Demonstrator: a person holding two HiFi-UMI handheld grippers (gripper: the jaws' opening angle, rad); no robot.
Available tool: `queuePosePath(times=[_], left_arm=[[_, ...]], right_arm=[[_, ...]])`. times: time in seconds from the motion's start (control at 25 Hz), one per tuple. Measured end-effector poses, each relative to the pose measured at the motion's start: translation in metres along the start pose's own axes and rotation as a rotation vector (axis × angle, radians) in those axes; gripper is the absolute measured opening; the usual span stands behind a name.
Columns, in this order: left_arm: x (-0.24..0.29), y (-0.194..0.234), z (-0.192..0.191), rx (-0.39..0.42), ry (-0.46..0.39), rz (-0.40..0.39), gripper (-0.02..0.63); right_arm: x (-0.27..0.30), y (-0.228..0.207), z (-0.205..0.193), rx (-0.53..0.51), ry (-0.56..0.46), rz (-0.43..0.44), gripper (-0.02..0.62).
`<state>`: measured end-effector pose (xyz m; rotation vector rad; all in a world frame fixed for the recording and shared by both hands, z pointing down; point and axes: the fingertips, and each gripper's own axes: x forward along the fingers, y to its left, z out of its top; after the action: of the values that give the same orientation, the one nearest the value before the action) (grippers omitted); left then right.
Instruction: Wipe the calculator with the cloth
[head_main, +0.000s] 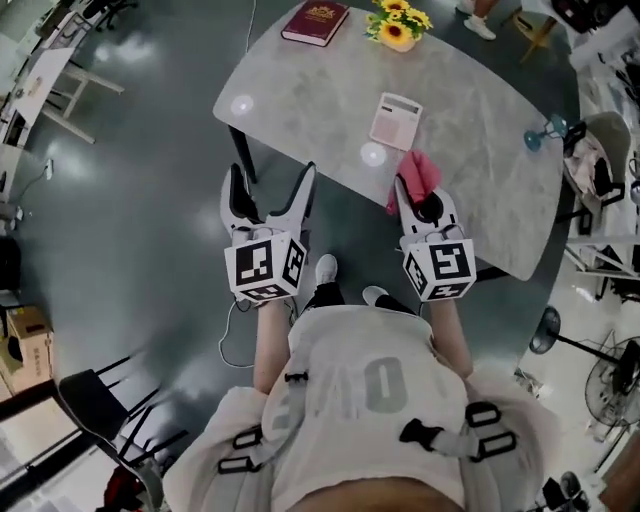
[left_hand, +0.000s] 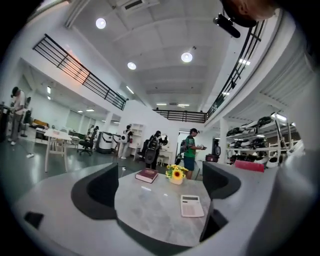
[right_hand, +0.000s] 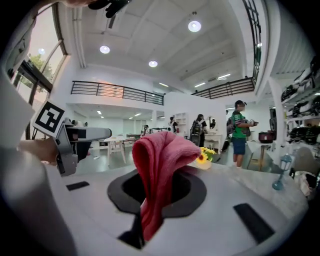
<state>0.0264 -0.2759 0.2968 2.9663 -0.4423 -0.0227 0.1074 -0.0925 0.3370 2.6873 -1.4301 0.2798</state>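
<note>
The left gripper (head_main: 272, 190) hangs just off the near edge of the grey marble-patterned table (head_main: 300, 100). Its fingers (head_main: 301, 195) are spread wide with nothing between them. At its three o'clock, the right gripper (head_main: 422, 198) has its fingers (right_hand: 197, 192) clenched on a bunched pink cloth (head_main: 418, 172) above the table's near edge. The pale pink rectangular calculator (head_main: 396, 120) lies flat on the table at the cloth's eleven o'clock, apart from it.

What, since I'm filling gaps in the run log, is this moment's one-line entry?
left gripper: open, empty | right gripper: shut on cloth | calculator: on table, clear of cloth
</note>
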Motion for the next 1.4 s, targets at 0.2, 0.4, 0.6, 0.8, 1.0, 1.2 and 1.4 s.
queuePosePath(times=[0.2,0.4,0.6,0.8,1.0,1.2,1.4], left_arm=[[0.039,-0.008,0.0,-0.064,0.029,-0.168,0.506],[0.062,-0.017,-0.004,-0.026,0.058,-0.26,0.506],[0.077,-0.036,-0.017,-0.02,0.096,-0.334,0.506],[0.097,-0.059,-0.026,-0.03,0.118,-0.38,0.506],[0.132,-0.089,-0.021,0.002,0.102,-0.402,0.506],[0.183,-0.138,0.007,0.05,0.024,-0.435,0.506],[0.206,-0.156,0.003,0.079,0.03,-0.412,0.506]], right_arm=[[-0.007,-0.014,-0.003,0.082,0.01,-0.174,0.058],[-0.017,-0.022,-0.002,0.106,-0.006,-0.285,0.058],[-0.026,-0.039,-0.01,0.114,0.002,-0.366,0.058],[-0.025,-0.058,-0.011,0.118,-0.018,-0.406,0.058],[-0.021,-0.094,-0.005,0.113,-0.036,-0.414,0.058],[-0.017,-0.145,0.001,0.14,-0.068,-0.417,0.058],[-0.009,-0.185,0.012,0.137,-0.117,-0.419,0.058]])
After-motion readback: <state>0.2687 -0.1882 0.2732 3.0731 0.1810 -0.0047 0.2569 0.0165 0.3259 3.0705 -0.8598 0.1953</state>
